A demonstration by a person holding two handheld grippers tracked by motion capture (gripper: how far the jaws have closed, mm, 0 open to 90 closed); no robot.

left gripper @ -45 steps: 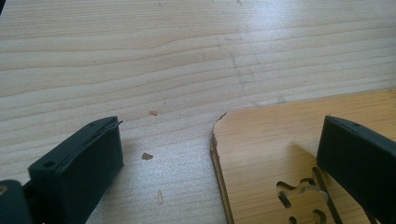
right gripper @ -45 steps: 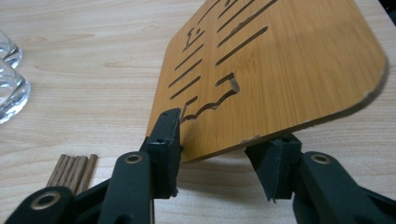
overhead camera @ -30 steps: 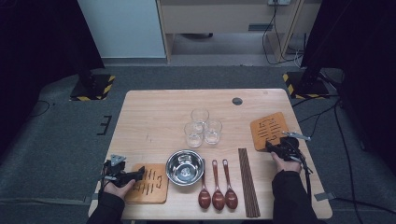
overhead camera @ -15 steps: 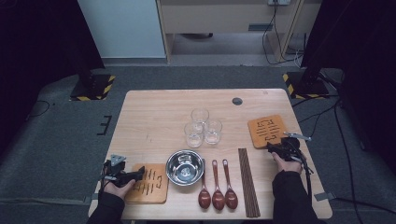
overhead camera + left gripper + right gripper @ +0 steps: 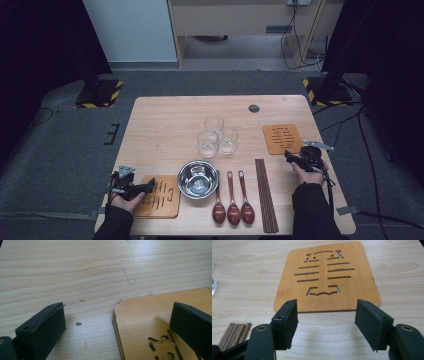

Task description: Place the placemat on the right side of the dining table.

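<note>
With jaws apart and just opening, empty, the right hand-held gripper point(image 5: 325, 322) is facing the thin, stiff, light bamboo trivet point(image 5: 327, 275), best pinched at its near edge.

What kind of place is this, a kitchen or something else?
Likely a lab or recording studio, not a kitchen: the wooden table stands on grey carpet between black curtains, with hazard-striped stand bases and loose cables around.

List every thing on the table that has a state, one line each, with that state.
Left tongs: open, over the corner of the near mat.
Right tongs: open, jaws just been widening, nothing between them.
Near mat: flat on the table.
Far mat: flat, ahead of the right tongs.
Steel bowl: upright.
Three glasses: upright, clustered.
Three spoons: lying side by side.
Chopsticks: lying bundled.
</note>
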